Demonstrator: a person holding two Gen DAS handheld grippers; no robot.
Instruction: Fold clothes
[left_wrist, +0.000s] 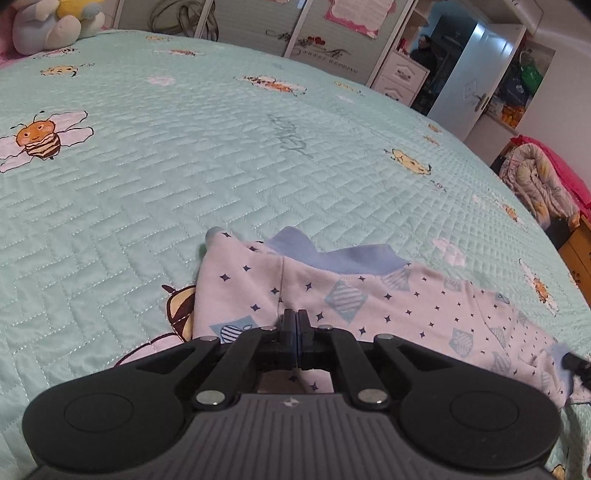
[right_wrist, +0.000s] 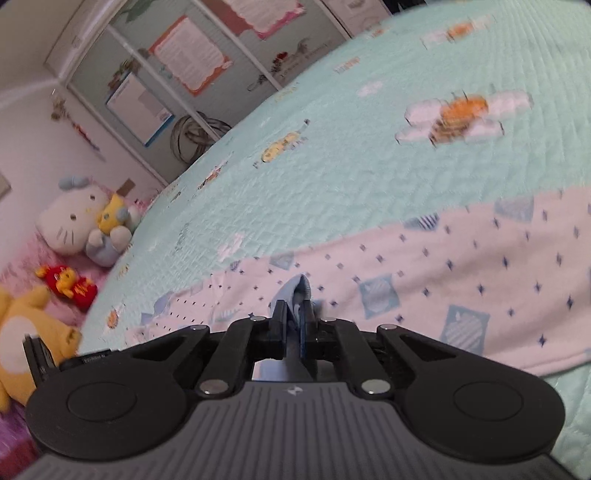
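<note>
Bedspread (left_wrist: 258, 166): quilted cloth, slight sheen, stitched ridges. Pyjama garment (left_wrist: 369, 295): soft matt knit cotton, ribbed blue cuff (right_wrist: 301, 288). Left gripper (left_wrist: 297, 317): matt black plastic, shiny metal pins. Plush toys (right_wrist: 74, 221): fuzzy fabric.

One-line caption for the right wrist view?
Right gripper shut on the pale blue cuff of a star-print garment on a bee-print quilt.

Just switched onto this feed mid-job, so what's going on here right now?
A person is folding a white cotton garment printed with blue stars and diamonds, spread on a mint green quilted bee-print bedspread. The left claw is shut on the garment's near edge. The right claw is shut on a pale blue cuff of the same garment. Both corners look gripped, so a fold seems about to begin.
</note>
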